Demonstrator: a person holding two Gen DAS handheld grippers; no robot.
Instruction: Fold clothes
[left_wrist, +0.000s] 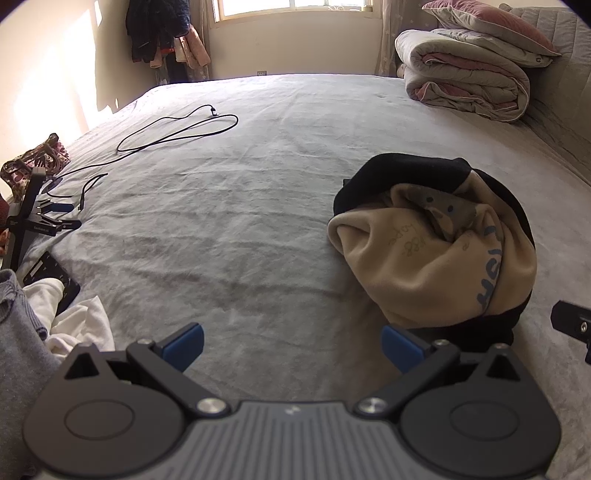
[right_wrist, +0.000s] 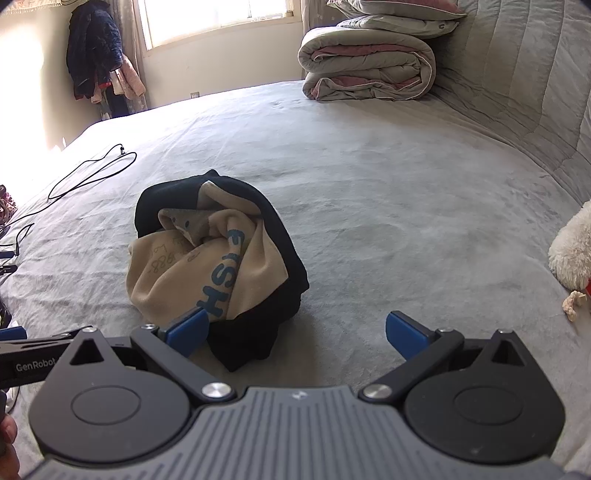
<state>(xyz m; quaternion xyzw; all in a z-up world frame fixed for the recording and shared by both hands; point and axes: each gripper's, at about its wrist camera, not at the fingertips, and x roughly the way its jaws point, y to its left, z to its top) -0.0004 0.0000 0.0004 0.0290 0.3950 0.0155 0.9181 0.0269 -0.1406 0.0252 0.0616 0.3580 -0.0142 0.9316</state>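
While both grippers hang low over the grey bed (left_wrist: 258, 166), the thing to be folded sits in a heap between them: a tan-and-black garment (left_wrist: 436, 251) with blue lettering, bunched into a rounded lump and lying crumpled, not flat. It looks like soft, thick fleece, light enough to lift with one pinch but floppy, so it will sag and drag wherever it is not held, and the layers may slip over one another (the black part wraps around the tan like a shell, and I cannot tell where a hem or sleeve ends). A free edge would be the better hold than the bulging middle; the black flap at the near bottom of the heap seems the most reachable. The left gripper (left_wrist: 291, 345) has its jaws spread wide with nothing between them, and the garment lies just ahead and to its right, its dark lower edge close by the right blue pad. The right gripper (right_wrist: 297, 334) is likewise wide apart and empty; from it the garment (right_wrist: 218, 251) lies ahead and to the left, the cloth just beside or perhaps brushing its left fingertip. Off to the left gripper's near left lies a white and grey pile of clothes (left_wrist: 55, 325), and far ahead to the right a folded quilt (left_wrist: 465, 81).
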